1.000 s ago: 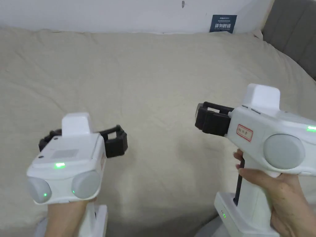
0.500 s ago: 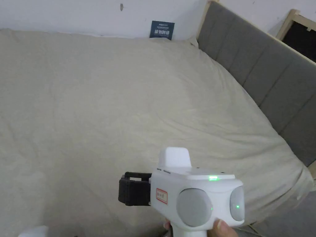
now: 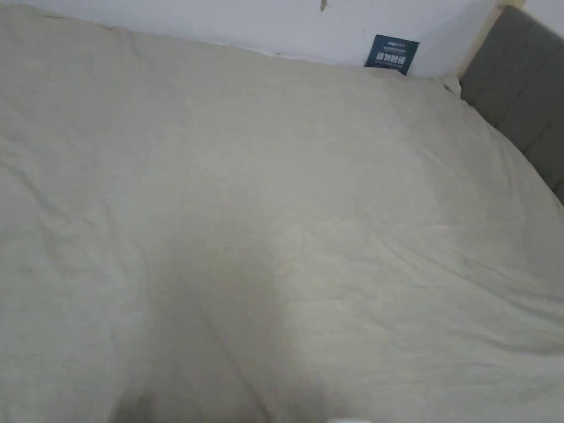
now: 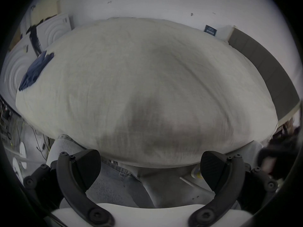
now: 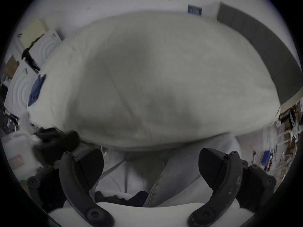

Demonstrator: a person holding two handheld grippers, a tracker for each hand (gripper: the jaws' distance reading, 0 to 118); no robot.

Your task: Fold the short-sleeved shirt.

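Head view first: just the bed (image 3: pixel 264 209) with its beige cover, lightly wrinkled, with a grey headboard (image 3: pixel 523 93) along its right side and a small dark sign (image 3: pixel 392 53) leaning on the white wall behind it.

Left gripper view: the left gripper (image 4: pixel 150 168) has its jaws spread wide with nothing between them. It sits off the near edge of the bed, and below the jaws you can see the person's grey trousers (image 4: pixel 114 181). The shirt (image 4: pixel 35 70), a dark blue crumpled heap, lies way out ahead and off to the left of this gripper, right at the far left edge of the bed, next to a white ribbed panel (image 4: pixel 52 30). At the right edge of this view there's a blurry dark shape; can't tell what it is.

Right gripper view: the right gripper (image 5: pixel 150 166) is wide apart too, empty, also hanging off the near edge of the bed. From here the shirt (image 5: pixel 36 89) is far ahead and left. The left gripper (image 5: pixel 54 142) shows as a blurry smear just left of the left jaw.
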